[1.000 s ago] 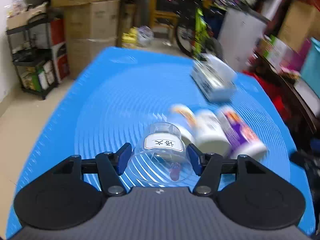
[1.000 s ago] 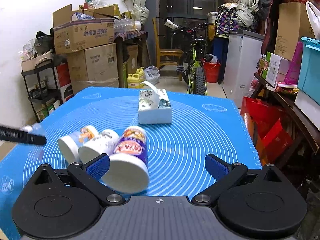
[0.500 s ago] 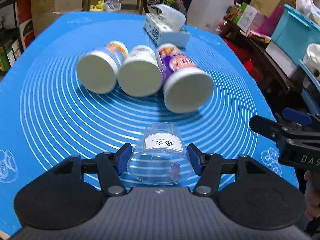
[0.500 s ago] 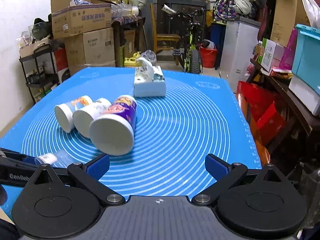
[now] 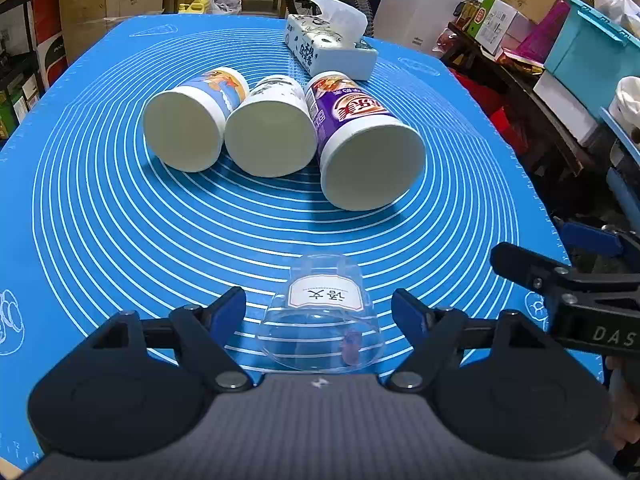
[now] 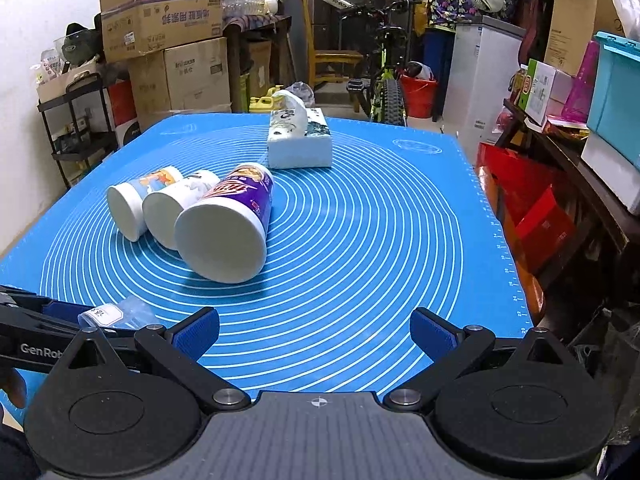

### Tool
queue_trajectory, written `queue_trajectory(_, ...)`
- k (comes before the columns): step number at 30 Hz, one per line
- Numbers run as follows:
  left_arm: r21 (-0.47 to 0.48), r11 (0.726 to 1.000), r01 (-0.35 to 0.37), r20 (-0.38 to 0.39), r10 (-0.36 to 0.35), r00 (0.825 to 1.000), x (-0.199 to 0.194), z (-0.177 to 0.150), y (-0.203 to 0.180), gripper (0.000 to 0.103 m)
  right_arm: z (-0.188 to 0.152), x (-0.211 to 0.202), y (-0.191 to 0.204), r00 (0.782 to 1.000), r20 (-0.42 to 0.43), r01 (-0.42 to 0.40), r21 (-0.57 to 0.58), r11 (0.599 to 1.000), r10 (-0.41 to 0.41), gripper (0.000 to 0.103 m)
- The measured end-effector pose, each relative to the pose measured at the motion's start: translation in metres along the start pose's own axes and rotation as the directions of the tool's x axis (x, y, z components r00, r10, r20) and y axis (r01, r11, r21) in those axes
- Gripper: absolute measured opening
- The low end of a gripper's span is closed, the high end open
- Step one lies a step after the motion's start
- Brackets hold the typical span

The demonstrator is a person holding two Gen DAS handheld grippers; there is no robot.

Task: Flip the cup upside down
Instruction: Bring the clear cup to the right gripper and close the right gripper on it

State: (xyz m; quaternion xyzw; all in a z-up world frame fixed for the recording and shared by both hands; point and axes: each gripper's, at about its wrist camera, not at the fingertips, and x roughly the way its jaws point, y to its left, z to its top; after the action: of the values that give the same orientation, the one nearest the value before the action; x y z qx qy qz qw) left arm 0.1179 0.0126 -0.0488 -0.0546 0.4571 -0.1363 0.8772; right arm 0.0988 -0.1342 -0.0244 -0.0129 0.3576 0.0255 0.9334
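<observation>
A small clear plastic cup (image 5: 320, 320) with a white label stands upside down on the blue mat (image 5: 100, 220), wide rim down, near the front edge. My left gripper (image 5: 319, 308) is open around it, and both blue pads stand clear of its sides. The cup also shows at the lower left of the right wrist view (image 6: 116, 314), behind the left gripper's arm. My right gripper (image 6: 315, 330) is open and empty above the mat's front; it appears at the right edge of the left wrist view (image 5: 560, 280).
Three paper cups lie on their sides mid-mat: an orange-blue one (image 5: 192, 120), a white one (image 5: 272, 128) and a purple one (image 5: 360, 144). A tissue box (image 5: 328, 48) sits at the back. Boxes, shelves and a bicycle surround the table.
My left gripper opened and let go of the clear cup, which now stands upside down on the mat. Before that it swung over the mat with the cup in its grip. The right gripper barely moved.
</observation>
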Motion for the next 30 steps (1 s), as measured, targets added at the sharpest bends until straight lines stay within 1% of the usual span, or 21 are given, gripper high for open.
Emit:
queue_trajectory(4,0.001,1.0,-0.013,0.009,0.013,1.0,-0.004,0.0,0.001,0.083,0.0,-0.002,0.002,1.0,-0.002,-0.001,-0.003,1.0,0.001,0.101)
queue_trajectory(7,0.007,1.0,-0.029,0.039,0.028,0.999,-0.014,0.001,0.003,0.083,0.002,-0.005,0.003,1.0,-0.005,-0.015,-0.001,1.0,0.015,0.101)
queue_trajectory(12,0.005,0.998,-0.067,0.098,0.066,0.993,-0.036,0.002,0.015,0.084,0.007,-0.008,0.01,0.994,-0.035,-0.102,0.023,0.994,0.103,0.101)
queue_trajectory(13,0.001,0.997,-0.076,0.108,0.075,0.991,-0.041,0.002,0.019,0.085,0.008,-0.009,0.013,0.992,-0.039,-0.119,0.028,0.993,0.12,0.101)
queue_trajectory(15,-0.009,0.995,-0.103,0.133,0.103,0.986,-0.05,0.002,0.028,0.092,0.012,-0.008,0.019,0.988,-0.052,-0.144,0.032,0.989,0.146,0.101)
queue_trajectory(18,-0.036,0.987,-0.154,0.164,0.158,0.974,-0.058,0.004,0.045,0.093,0.019,-0.003,0.032,0.979,-0.084,-0.186,0.034,0.982,0.188,0.101)
queue_trajectory(21,-0.083,0.977,-0.195,0.165,0.206,0.964,-0.061,0.006,0.065,0.093,0.027,0.01,0.044,0.971,-0.142,-0.188,0.055,0.981,0.194,0.101)
queue_trajectory(23,-0.115,0.971,-0.209,0.169,0.226,0.959,-0.063,0.005,0.077,0.093,0.031,0.02,0.049,0.96,-0.179,-0.2,0.094,0.975,0.214,0.1)
queue_trajectory(26,-0.142,0.964,-0.226,0.173,0.248,0.953,-0.065,0.003,0.089,0.093,0.035,0.038,0.052,0.938,-0.236,-0.22,0.167,0.961,0.256,0.097)
queue_trajectory(28,-0.151,0.961,-0.231,0.178,0.256,0.95,-0.067,0.001,0.095,0.093,0.037,0.048,0.054,0.921,-0.266,-0.231,0.218,0.948,0.285,0.095)
queue_trajectory(30,-0.16,0.958,-0.237,0.182,0.264,0.947,-0.067,-0.001,0.099,0.093,0.037,0.058,0.053,0.9,-0.287,-0.249,0.282,0.927,0.329,0.094)
